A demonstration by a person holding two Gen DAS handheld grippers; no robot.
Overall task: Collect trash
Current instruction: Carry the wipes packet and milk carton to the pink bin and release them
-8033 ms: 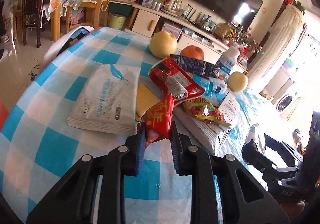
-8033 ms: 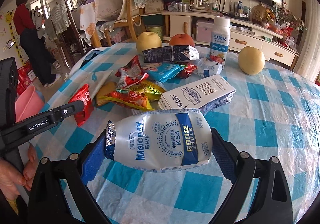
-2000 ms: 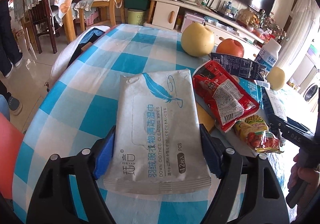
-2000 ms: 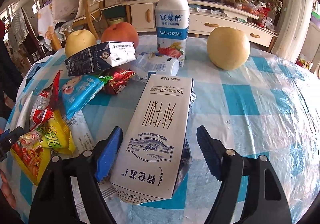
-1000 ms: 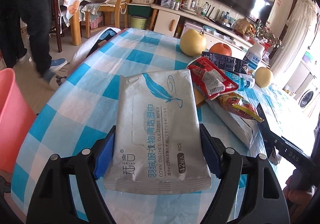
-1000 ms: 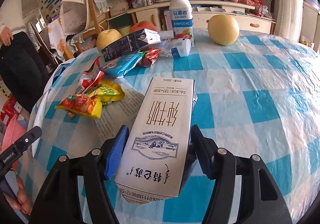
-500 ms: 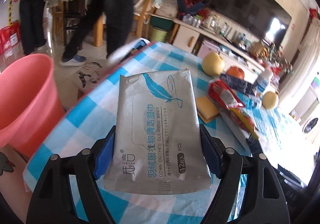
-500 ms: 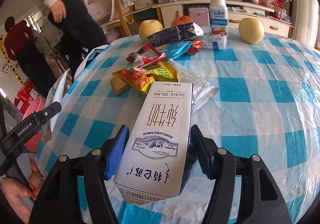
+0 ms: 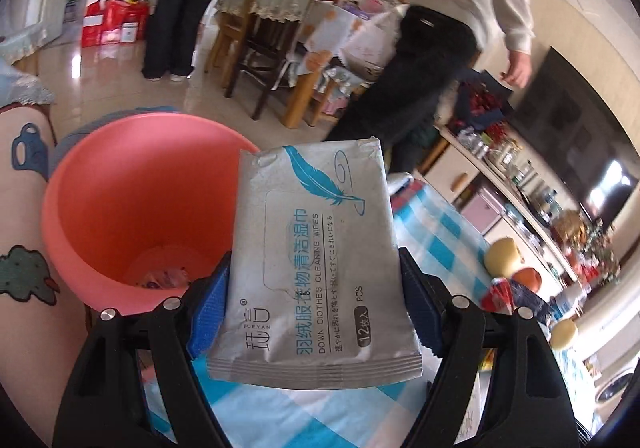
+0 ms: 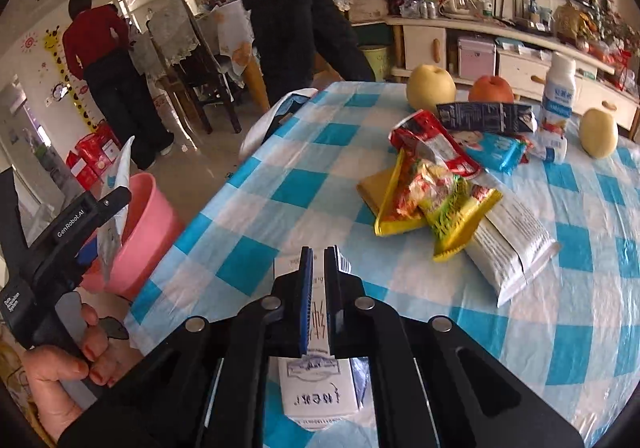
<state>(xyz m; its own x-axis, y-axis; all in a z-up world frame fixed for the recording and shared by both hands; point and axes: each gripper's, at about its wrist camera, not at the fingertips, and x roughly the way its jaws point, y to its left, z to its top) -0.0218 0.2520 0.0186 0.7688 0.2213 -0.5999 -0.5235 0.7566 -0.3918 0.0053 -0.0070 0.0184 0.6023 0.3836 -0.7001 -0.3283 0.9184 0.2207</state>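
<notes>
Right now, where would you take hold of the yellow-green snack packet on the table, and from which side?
The yellow-green snack packet lies slanted over a long white packet; its near sealed end juts free. Probably pinch that end, coming low from the camera side.

- Our right gripper, which a second ago held the milk carton across its width, now has its jaws nearly together, crushing the carton flat.
- Our left gripper has carried the wipes pack off the table; the pink bin now lies just ahead and below.
</notes>
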